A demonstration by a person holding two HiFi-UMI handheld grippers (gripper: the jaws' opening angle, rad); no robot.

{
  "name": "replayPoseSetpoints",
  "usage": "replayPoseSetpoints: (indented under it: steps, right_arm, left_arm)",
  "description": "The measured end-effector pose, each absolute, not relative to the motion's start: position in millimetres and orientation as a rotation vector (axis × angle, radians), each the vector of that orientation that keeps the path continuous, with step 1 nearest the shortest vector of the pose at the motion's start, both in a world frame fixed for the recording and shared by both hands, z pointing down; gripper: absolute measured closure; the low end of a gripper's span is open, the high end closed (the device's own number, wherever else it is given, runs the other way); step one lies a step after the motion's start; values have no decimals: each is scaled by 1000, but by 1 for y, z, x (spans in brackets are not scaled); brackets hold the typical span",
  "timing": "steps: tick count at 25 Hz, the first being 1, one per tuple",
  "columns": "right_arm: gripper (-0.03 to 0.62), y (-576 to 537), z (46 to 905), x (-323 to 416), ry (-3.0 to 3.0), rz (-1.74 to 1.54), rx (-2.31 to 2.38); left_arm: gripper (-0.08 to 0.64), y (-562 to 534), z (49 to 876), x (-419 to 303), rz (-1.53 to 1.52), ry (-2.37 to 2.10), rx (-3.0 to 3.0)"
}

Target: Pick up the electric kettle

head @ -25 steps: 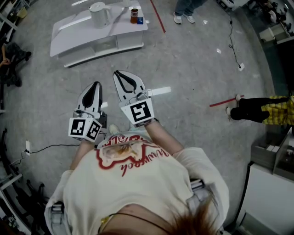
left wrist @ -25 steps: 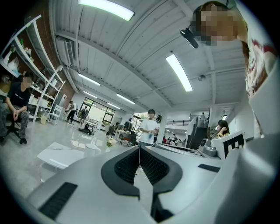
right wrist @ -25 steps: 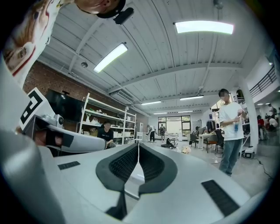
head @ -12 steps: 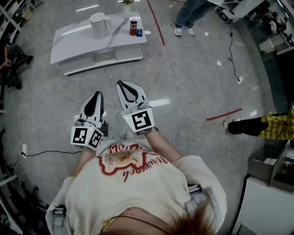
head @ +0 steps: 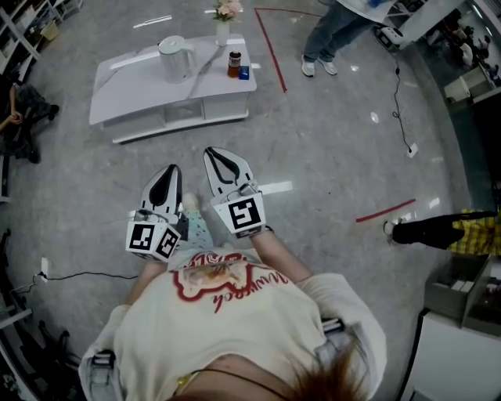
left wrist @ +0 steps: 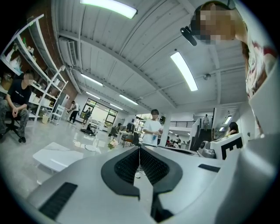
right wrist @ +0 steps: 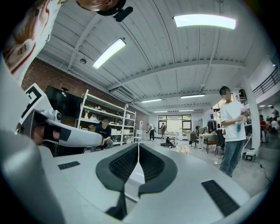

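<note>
A white electric kettle [head: 176, 57] stands on a low white table [head: 133, 90] at the top left of the head view, well ahead of both grippers. My left gripper [head: 171, 169] is held level over the floor, its jaws shut with nothing between them [left wrist: 139, 148]. My right gripper [head: 210, 151] is beside it, a little farther forward, also shut and empty [right wrist: 138, 146]. The kettle does not show in either gripper view.
On the table, right of the kettle, stand a vase of flowers [head: 224, 19], a dark jar [head: 234, 61] and a small blue box [head: 245, 72]. A person [head: 337, 31] stands beyond the table's right end. Red tape lines [head: 272, 43] and a cable [head: 399, 86] cross the floor.
Both grippers and the person carrying them have moved forward toward the low table. The table and kettle sit lower and nearer in the head view. Both grippers stayed shut.
</note>
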State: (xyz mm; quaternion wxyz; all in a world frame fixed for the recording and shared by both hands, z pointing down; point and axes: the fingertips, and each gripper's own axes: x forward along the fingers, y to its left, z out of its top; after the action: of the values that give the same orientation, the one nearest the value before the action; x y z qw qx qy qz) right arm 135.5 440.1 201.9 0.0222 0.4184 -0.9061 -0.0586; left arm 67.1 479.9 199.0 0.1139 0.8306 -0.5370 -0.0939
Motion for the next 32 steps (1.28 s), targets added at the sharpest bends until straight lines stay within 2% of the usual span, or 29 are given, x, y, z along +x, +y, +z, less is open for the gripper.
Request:
replayPoseSetpoints:
  steps: [17,32]
  right_arm:
    - [575,242,163,27,-2776,-245,1444]
    - [575,191,156,7,-2800,-198,1384]
  left_arm:
    - [546,271,171,-36,-237,-1460,2557]
    - [546,222,162,-49,-254,-1487,2515]
